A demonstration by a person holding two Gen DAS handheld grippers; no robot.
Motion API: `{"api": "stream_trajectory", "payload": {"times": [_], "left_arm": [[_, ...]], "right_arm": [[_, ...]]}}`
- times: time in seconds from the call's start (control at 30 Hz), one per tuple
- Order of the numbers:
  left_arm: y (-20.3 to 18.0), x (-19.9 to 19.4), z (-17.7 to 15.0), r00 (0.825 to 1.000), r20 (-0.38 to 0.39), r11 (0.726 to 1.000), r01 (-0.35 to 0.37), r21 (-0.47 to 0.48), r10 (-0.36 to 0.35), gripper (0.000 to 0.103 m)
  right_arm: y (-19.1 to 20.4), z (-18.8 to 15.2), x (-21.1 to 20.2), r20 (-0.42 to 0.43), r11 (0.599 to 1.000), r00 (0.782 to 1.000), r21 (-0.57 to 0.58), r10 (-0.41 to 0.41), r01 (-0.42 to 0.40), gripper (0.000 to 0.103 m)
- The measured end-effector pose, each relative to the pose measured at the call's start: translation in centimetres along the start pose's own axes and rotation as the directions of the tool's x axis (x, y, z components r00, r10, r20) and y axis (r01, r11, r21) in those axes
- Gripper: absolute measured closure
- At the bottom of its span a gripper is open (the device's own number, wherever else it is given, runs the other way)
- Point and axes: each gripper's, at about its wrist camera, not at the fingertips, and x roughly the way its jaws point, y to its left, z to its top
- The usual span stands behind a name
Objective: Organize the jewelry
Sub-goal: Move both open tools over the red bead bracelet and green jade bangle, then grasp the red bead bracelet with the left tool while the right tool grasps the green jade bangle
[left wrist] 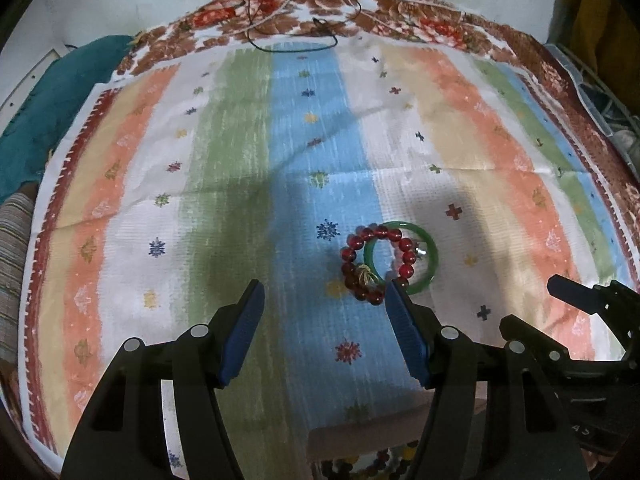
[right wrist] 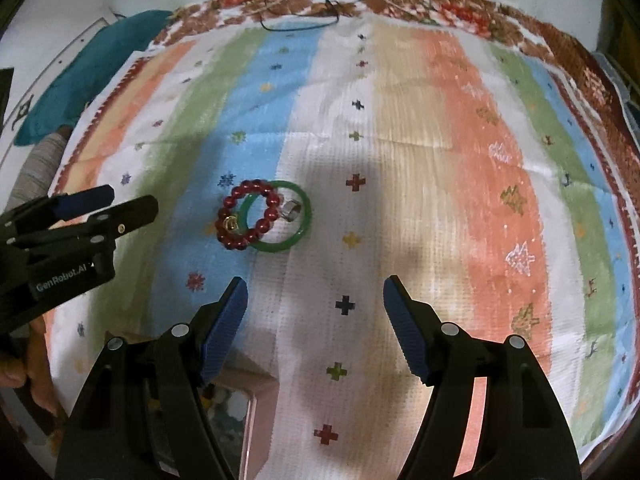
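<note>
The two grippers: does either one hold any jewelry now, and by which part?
Nothing is held. The left gripper and right gripper are open and empty; the red bead bracelet lies on the cloth.

Both fisheye views were moderately lit, with soft, even light from above. The striped pastel cotton tablecloth looked bright at its centre and dimmer toward the rim, where a dark vignette closed the corners. Broad, soft-edged grey shadows lay across the cloth's middle in each view. Straight stripes bowed outward near the edges. The right wrist view showed motion blur, strongest on its right side and far border; the left wrist view was sharper. The glossy green stone bangle carried small highlights, without harsh glare.
</note>
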Motion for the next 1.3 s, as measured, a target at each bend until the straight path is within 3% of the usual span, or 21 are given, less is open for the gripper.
{"api": "stream_trajectory", "payload": {"times": [0.47, 1.3], "left_arm": [[-0.6, 4.2, 1.3, 0.995, -0.087, 0.998, 0.049, 0.032, -0.046, 0.036], [0.2, 9.0, 2.9, 0.989, -0.142, 0.998, 0.051, 0.025, -0.047, 0.037]], "right_arm": [[-1.7, 1.8, 3.6, -0.077, 0.995, 0.997, 0.102, 0.007, 0.001, 0.033], [-1.1, 4.2, 8.4, -0.161, 0.995, 0.987, 0.097, -0.006, 0.021, 0.033]]}}
